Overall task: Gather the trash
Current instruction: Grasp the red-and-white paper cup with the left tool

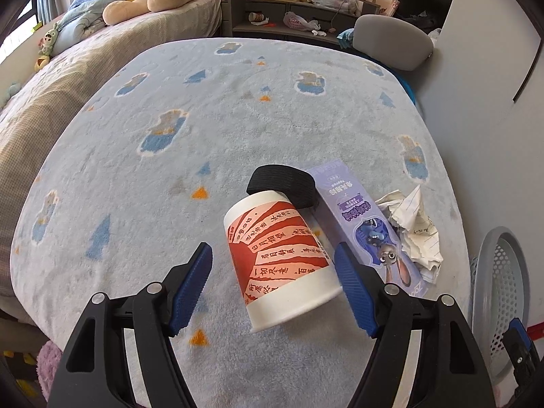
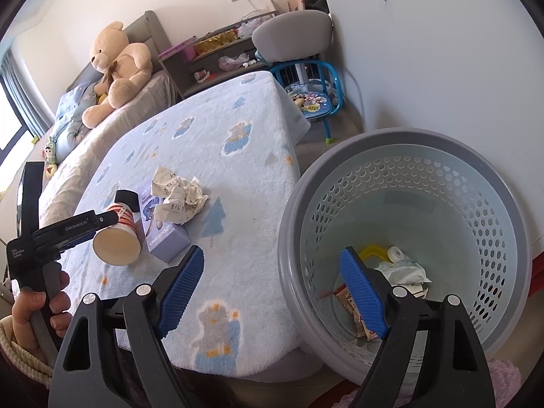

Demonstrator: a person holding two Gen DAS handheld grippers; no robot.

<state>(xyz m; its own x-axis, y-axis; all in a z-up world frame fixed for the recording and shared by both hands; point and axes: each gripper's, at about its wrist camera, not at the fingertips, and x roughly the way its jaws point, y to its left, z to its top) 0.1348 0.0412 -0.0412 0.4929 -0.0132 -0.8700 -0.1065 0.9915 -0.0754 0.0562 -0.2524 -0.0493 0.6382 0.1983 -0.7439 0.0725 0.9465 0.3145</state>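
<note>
The table (image 2: 238, 183), draped in a fluffy blue cloth, fills most of the room in front of me, with a bed running along its far side and a big teddy bear (image 2: 115, 68) propped at the head. Off the table's right edge stands a grey perforated bin (image 2: 401, 238) on the floor, its rim close against the cloth's corner.

The left claw (image 1: 273, 282) tilts steeply down over the table, its blue pads spread to either side of a red-and-white paper cup (image 1: 282, 258) lying on its side. The right pad sits just beside the cup's wall, the left pad stands apart from it, so nothing is pinched. From the right wrist view a hand (image 2: 40, 309) shows wrapped round that tool's handle, and the cup's open mouth faces the viewer there.

The right claw (image 2: 273, 289) hangs spread and empty, one pad over the table's near corner, the other over the bin's mouth.

Only the right view looks into the bin: wrappers, crumpled white paper and a yellow ring lie at the bottom.

Behind the cup's base sits a black lid (image 1: 282, 187); beside the cup lies a purple carton (image 1: 367, 231), and a crumpled paper wad (image 1: 414, 227) rests against it near the table's right edge. The left half of the table lies open.
</note>
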